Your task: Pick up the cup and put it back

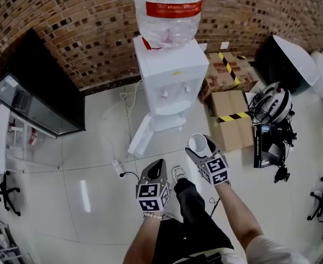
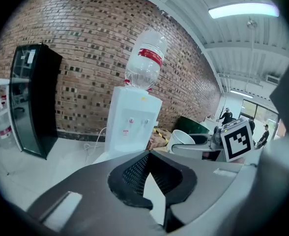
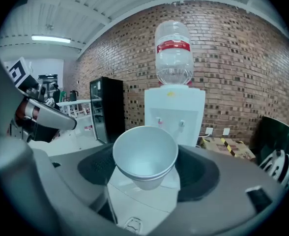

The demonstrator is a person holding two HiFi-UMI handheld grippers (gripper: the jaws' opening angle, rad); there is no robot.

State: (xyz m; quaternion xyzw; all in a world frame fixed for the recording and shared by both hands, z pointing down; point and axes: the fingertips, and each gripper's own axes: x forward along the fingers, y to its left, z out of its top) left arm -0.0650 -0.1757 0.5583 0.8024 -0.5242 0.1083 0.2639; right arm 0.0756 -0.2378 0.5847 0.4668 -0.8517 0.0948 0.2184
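A white paper cup (image 1: 197,143) sits between the jaws of my right gripper (image 1: 201,148), mouth tilted up and empty inside. In the right gripper view the cup (image 3: 145,154) fills the middle, and the right gripper (image 3: 145,170) is shut on its sides. My left gripper (image 1: 157,167) hangs to the left of it, jaws together and holding nothing. From the left gripper view the left gripper (image 2: 151,167) is shut, and the cup (image 2: 180,138) shows to the right. A white water dispenser (image 1: 167,76) with a clear bottle (image 1: 170,10) stands ahead by the brick wall.
A black glass-door cabinet (image 1: 35,95) stands at the left. Cardboard boxes (image 1: 230,111), a helmet (image 1: 272,102) and dark gear lie right of the dispenser. A power strip with its cable (image 1: 118,168) lies on the white floor near the person's feet.
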